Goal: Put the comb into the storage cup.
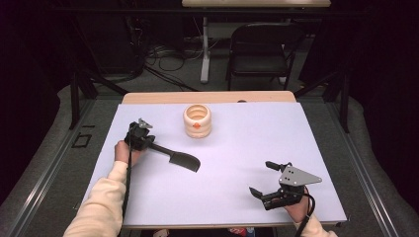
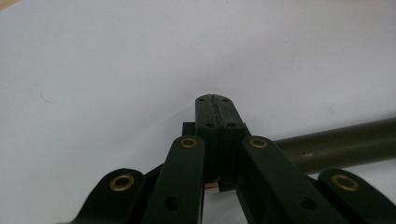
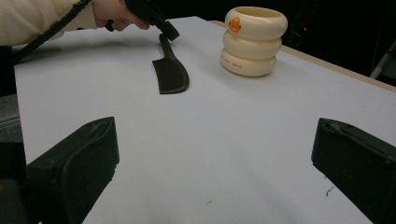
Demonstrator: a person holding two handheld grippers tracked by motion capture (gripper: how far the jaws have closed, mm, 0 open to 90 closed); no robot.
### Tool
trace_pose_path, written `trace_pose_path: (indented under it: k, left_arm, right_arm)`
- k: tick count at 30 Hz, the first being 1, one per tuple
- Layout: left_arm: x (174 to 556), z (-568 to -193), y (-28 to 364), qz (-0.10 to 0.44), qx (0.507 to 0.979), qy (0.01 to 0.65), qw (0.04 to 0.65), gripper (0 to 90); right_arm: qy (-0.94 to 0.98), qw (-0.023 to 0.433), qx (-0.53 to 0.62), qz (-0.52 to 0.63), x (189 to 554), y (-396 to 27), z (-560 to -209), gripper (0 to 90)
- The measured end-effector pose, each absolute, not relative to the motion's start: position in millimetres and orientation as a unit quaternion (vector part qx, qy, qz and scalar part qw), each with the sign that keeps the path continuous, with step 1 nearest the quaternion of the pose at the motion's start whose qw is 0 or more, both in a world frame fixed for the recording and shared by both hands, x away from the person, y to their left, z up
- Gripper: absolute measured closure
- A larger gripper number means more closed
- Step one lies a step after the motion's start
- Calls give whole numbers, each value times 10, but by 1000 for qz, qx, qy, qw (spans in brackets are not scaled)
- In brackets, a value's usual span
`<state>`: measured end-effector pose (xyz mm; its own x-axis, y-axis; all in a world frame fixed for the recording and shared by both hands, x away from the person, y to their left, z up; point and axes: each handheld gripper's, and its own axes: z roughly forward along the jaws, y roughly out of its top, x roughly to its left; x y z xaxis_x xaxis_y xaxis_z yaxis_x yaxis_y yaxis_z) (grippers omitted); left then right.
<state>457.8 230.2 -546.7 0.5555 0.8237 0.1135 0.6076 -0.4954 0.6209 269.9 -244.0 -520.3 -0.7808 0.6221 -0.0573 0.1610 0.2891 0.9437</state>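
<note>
One spatula (image 1: 179, 159), one holder (image 1: 197, 121), two grippers, one table (image 1: 316, 148). The holder, cream with three stacked rings and an orange mark on its front, stands upright at 12 o'clock from the table's middle, near the far edge. The black spatula lies flat at about 9 o'clock from the middle, its broad blade pointing toward the centre and its handle running out to 10 o'clock. The left gripper (image 1: 150, 144) is closed on the handle's end; in the left gripper view its jaws meet tip to tip with the round handle (image 2: 341, 144) passing beside them. The right gripper (image 1: 262, 178) rests at 5 o'clock, close to the near edge, jaws spread wide with nothing between them. Open white surface lies between spatula, holder and right gripper, and across the whole 3 o'clock side. A folding chair (image 1: 259, 47) stands on the floor beyond the far edge.
</note>
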Motion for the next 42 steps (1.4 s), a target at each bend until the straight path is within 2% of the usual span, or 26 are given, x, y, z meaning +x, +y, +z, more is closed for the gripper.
trace_pose_path:
  k: [42]
  left_arm:
    - [4198,-5469,2361,190,859,404,253,900]
  right_arm:
    - [776,212,254,536,2704,-2429,-5210,4]
